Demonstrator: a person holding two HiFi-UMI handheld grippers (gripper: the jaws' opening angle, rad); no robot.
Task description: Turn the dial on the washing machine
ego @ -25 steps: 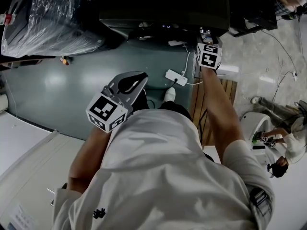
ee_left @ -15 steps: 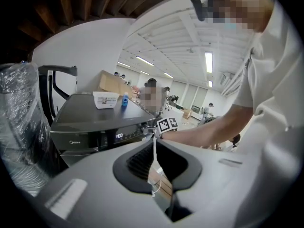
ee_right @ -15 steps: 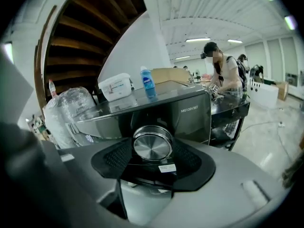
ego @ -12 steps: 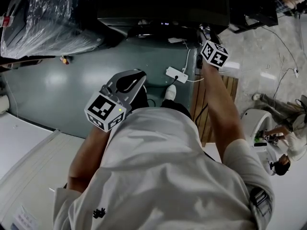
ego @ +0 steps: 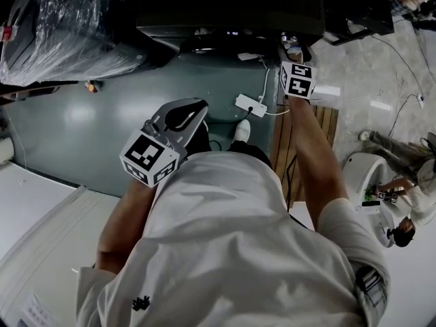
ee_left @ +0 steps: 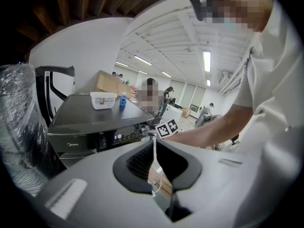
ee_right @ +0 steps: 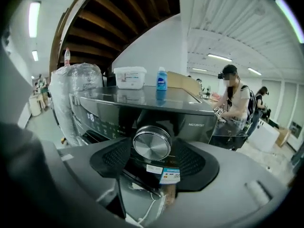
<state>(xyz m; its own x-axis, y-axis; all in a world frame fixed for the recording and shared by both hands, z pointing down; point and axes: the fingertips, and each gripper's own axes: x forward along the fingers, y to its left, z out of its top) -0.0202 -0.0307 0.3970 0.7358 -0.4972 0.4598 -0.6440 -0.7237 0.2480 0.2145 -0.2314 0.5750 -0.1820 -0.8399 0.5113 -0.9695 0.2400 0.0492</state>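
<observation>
Two grippers near the washer (ee_right: 142, 103): right gripper (ee_right: 153, 132), jaws just opening, wide around its dial (ee_right: 152, 143); left gripper (ee_left: 154, 141), jaws together, empty.

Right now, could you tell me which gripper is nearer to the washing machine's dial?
Right. The right gripper is at the dial, which sits between its jaws as they have just been opening; the left gripper hangs back by the person's torso.
</observation>
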